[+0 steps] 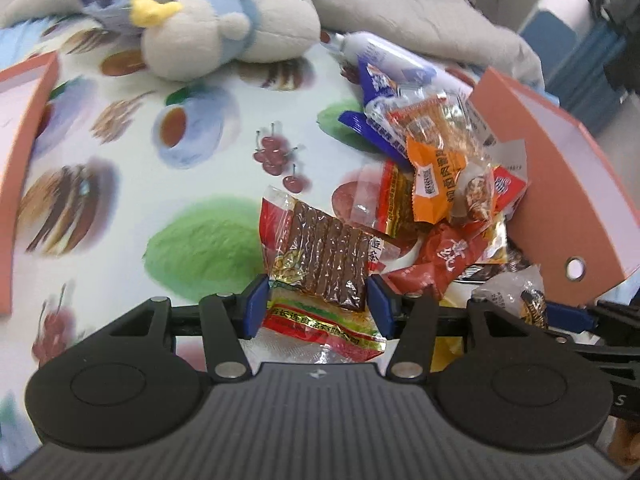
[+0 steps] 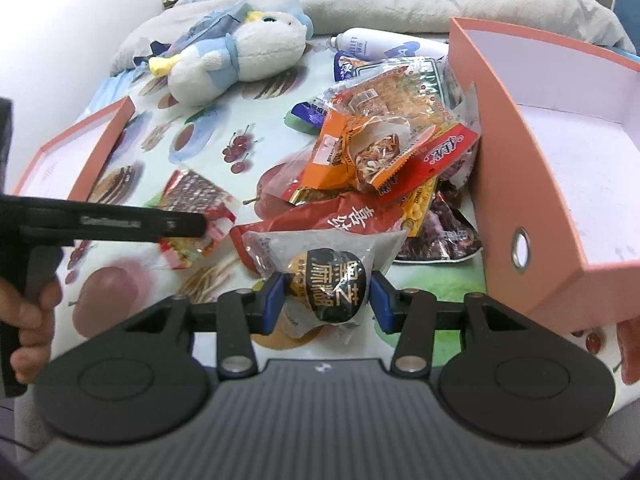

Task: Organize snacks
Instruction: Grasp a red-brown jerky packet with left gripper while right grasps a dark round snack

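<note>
Two grips on: left gripper [image 1: 316,304] pinches a crinkly clear packet of ribbed brown strips [image 1: 320,260]; right gripper [image 2: 326,300] clamps a round black-labelled cake pouch [image 2: 328,280] beside the heaped glossy wrappers [image 2: 384,152].

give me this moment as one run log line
left tool: shut on brown strip snack pack | right tool: shut on round black-label cake | snack pile: beside orange box

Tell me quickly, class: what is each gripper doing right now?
Left gripper: closed on the brown tofu-strip packet.
Right gripper: closed on the round black-label snack packet.
</note>
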Demonstrator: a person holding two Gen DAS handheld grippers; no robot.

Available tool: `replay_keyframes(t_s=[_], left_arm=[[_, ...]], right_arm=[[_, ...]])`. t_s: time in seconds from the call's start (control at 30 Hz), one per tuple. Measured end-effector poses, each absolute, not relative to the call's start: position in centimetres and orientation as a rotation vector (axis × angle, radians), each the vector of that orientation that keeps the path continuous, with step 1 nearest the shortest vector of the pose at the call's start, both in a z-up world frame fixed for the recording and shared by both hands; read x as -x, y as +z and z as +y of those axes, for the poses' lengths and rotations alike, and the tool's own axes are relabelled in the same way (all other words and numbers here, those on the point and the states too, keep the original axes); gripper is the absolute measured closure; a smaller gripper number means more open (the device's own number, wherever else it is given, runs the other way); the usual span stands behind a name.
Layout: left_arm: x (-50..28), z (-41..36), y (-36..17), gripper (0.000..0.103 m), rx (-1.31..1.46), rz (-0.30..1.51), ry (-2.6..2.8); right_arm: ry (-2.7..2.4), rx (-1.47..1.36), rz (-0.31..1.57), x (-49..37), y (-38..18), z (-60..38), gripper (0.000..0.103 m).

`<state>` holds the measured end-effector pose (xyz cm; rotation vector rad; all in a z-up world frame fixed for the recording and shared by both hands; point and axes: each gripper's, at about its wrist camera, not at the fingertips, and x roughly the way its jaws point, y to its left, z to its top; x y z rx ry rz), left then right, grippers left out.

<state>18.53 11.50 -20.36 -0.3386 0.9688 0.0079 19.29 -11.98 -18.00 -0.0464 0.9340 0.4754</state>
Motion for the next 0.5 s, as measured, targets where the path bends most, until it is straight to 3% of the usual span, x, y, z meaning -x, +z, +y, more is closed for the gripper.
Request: replay_keyframes(t_s=[0.5], left_arm=[[-13.8, 9.0, -15.2, 0.045, 0.429, 0.857, 0.012]], right_arm=[[0.46, 0.009, 0.855, -16.4, -15.4, -13.9, 0.054]])
